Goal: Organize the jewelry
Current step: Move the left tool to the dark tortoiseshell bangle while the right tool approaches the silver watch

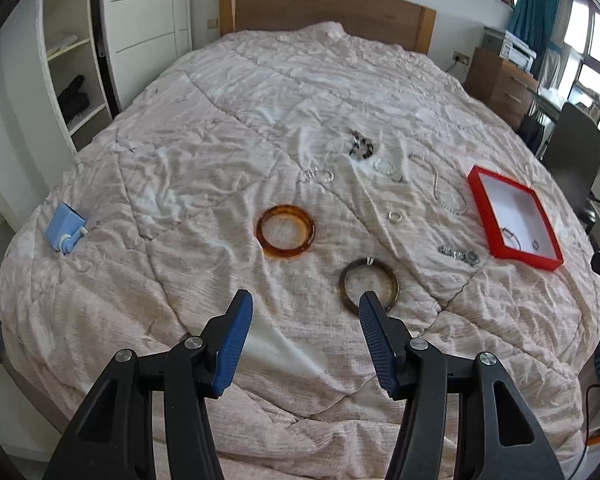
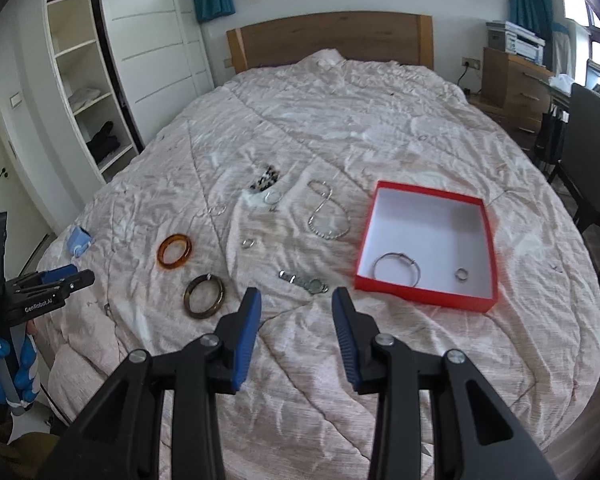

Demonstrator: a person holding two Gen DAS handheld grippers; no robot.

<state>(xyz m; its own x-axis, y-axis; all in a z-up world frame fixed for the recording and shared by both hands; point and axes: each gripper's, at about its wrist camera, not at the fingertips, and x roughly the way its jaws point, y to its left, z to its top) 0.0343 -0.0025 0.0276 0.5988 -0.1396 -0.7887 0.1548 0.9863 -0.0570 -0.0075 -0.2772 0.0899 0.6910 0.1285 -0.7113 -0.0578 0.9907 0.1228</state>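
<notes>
From the left wrist, the left gripper hangs half-open and empty over the quilted pink bed, its right finger overlapping a dark, rigid horn-coloured bangle that looks light and slick, best pinched across its rim.

From the right wrist, the right gripper, narrowly parted, holds nothing near the silver wristwatch and red-walled cardboard tray.

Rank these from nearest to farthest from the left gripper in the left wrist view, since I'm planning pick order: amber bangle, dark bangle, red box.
1. Dark bangle, just beyond the left gripper, at its right fingertip.
2. Amber bangle, farther up, centre-left.
3. Red box, far right.
</notes>
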